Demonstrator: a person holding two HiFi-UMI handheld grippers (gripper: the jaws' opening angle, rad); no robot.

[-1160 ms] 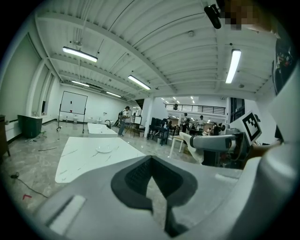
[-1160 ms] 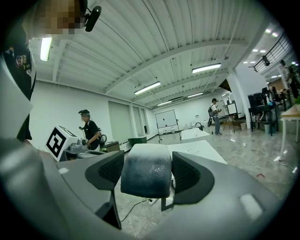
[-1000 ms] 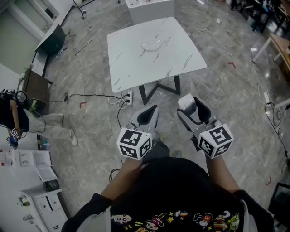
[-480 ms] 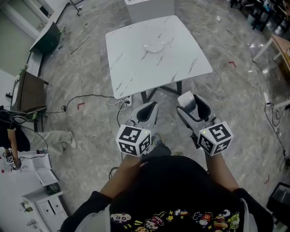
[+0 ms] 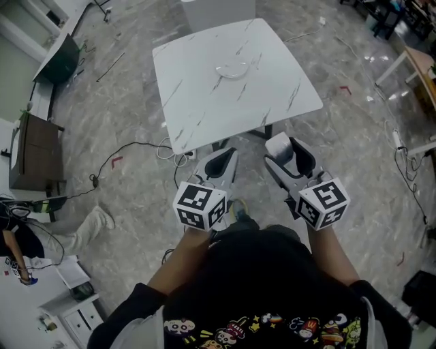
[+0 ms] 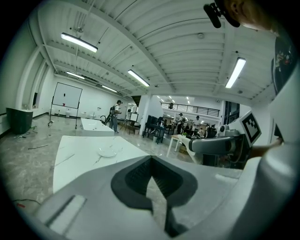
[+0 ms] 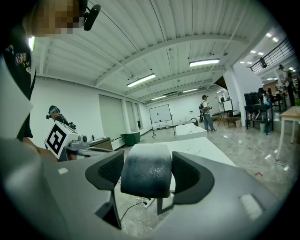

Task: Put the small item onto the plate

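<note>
A small white and dark-grey rounded item (image 7: 146, 169) sits clamped between the jaws of my right gripper (image 5: 285, 155), which is shut on it; the item (image 5: 278, 146) shows white at the gripper's tip in the head view. My left gripper (image 5: 222, 163) is shut with nothing in it, its jaws (image 6: 151, 180) pressed together. Both grippers hang over the floor just short of the near edge of a white marble table (image 5: 204, 102). A shallow clear plate (image 5: 232, 69) rests on the far middle of that table, also seen as the plate (image 6: 107, 152) in the left gripper view.
The table stands on a dark metal frame (image 5: 267, 132). A power strip and cables (image 5: 178, 155) lie on the floor by its near left corner. A white block (image 5: 216, 10) stands behind the table. People stand far off in the hall (image 7: 205, 112).
The view has shifted forward: the table has drawn slightly nearer to both grippers. The right gripper still holds the item; the left stays shut.
</note>
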